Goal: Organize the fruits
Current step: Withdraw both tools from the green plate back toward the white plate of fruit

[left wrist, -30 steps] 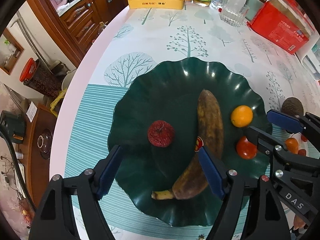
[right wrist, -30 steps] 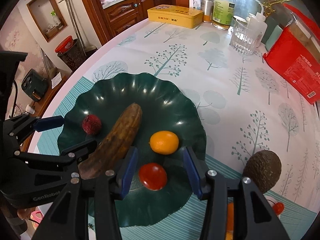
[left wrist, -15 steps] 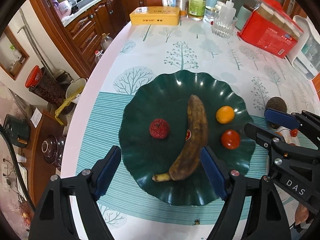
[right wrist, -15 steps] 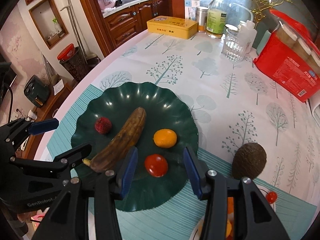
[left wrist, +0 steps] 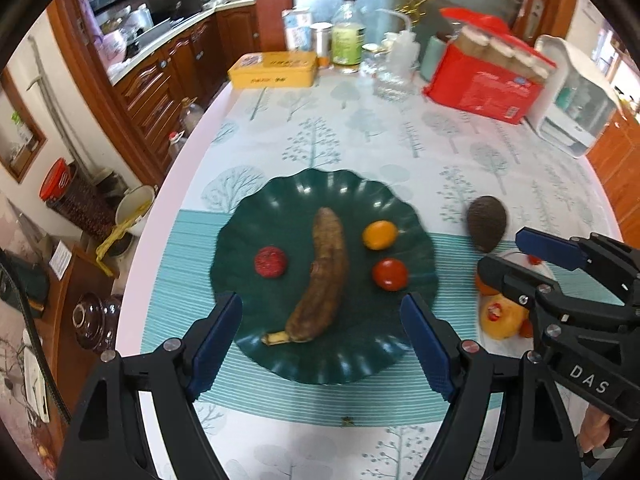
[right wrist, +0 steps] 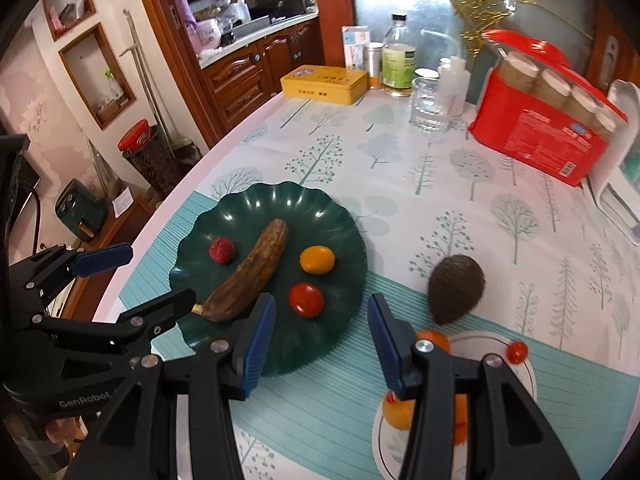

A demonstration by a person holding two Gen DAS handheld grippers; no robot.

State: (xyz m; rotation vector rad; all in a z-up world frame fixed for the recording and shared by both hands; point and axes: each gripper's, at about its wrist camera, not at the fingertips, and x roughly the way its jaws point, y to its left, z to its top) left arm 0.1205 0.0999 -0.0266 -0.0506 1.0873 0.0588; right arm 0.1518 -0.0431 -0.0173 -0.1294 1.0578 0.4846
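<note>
Fruits lie apart on the dark green scalloped plate (left wrist: pixel 256 208) in the left wrist view: a browned banana (left wrist: pixel 324 276) in the middle, a lychee (left wrist: pixel 271 262) to its left, an orange (left wrist: pixel 380 234) and a tomato (left wrist: pixel 390 274) to its right; the left claw (left wrist: pixel 322 344) hangs released over the plate's near rim. In the right wrist view the right claw (right wrist: pixel 320 340) gapes empty above the counter (right wrist: pixel 460 208), an avocado (right wrist: pixel 454 288) beside the plate (right wrist: pixel 320 204)
</note>
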